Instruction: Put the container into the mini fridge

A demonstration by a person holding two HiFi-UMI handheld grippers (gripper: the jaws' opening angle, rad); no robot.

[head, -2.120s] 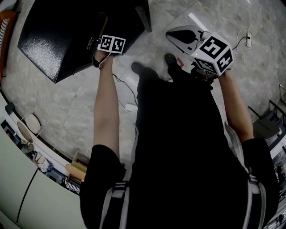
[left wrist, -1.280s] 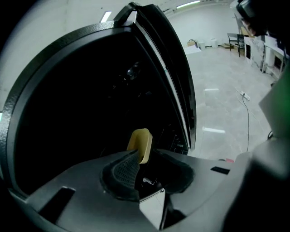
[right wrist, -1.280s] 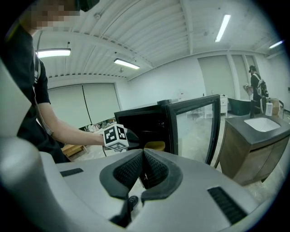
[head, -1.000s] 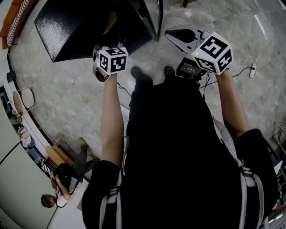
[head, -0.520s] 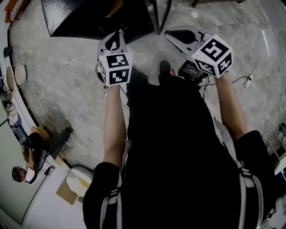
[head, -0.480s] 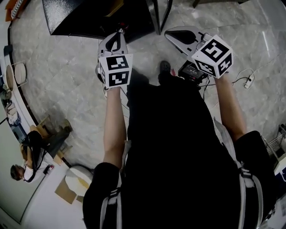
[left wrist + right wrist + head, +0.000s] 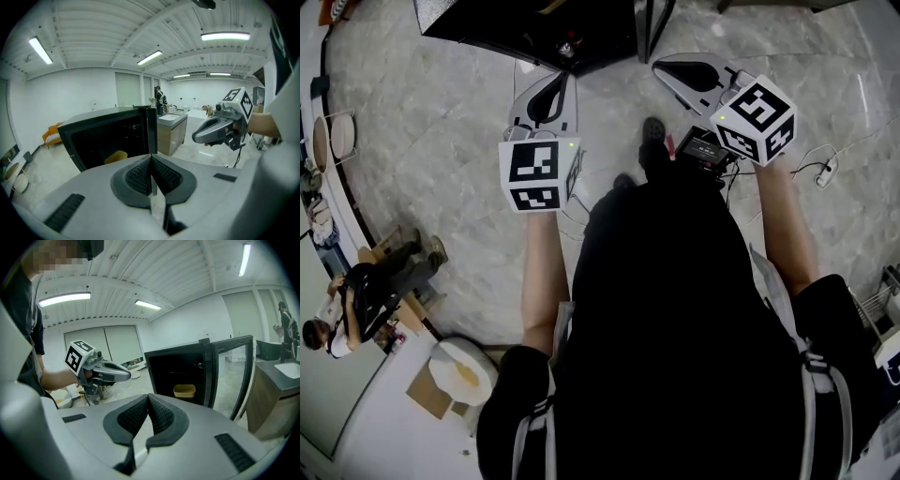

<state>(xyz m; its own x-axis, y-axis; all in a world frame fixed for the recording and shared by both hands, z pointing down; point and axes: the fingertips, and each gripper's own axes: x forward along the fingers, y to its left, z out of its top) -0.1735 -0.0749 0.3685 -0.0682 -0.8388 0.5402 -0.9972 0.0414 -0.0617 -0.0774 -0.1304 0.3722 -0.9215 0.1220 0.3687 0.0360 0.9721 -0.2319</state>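
The black mini fridge [image 7: 534, 23] stands open on the floor, its glass door [image 7: 229, 376] swung out to the right. A tan container [image 7: 184, 391] sits on a shelf inside it, also visible as the tan container [image 7: 116, 157] in the left gripper view. My left gripper [image 7: 565, 77] is held in front of the fridge opening, clear of it, jaws shut on nothing. My right gripper [image 7: 661, 67] hovers beside the door, also shut and empty. Each gripper view shows the other gripper: right gripper [image 7: 199, 137], left gripper [image 7: 126, 376].
Marble floor all round. A cabinet with a sink [image 7: 171, 124] stands right of the fridge. A white power strip and cable [image 7: 825, 155] lie on the floor at right. A person [image 7: 347, 309] crouches at far left by boxes and a white round object [image 7: 459, 370].
My left gripper has drawn back out of the fridge toward the body, and its jaws have closed empty. The container stays inside. The right gripper has hardly moved.
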